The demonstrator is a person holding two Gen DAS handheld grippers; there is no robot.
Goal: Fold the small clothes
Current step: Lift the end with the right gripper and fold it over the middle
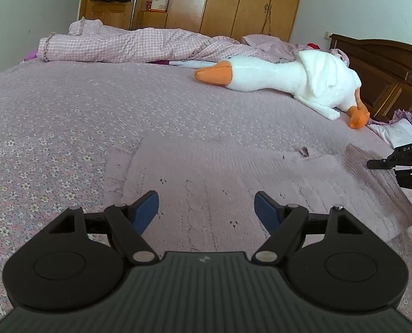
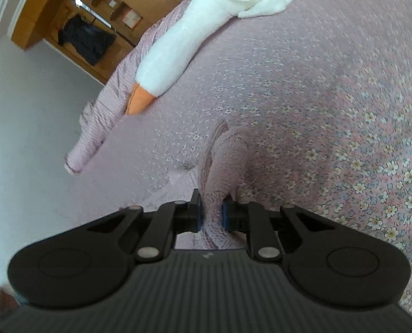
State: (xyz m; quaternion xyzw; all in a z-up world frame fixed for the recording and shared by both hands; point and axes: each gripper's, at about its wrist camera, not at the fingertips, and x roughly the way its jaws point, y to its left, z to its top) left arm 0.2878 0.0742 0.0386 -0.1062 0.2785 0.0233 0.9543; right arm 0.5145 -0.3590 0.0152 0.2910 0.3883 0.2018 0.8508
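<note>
bed [image 1: 67, 111] | left gripper [image 1: 207, 208] spread above sweater [image 1: 233, 172] | right-wrist view only: right gripper [image 2: 212, 213] pinching sweater

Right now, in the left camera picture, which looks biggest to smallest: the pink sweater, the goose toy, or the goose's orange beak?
1. pink sweater, though it lies nearest the camera, which inflates it
2. goose toy
3. orange beak, clearly smallest

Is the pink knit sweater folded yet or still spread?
Mostly spread: the sweater lies flat on the bed, one bunched edge pinched in the right tool.
</note>
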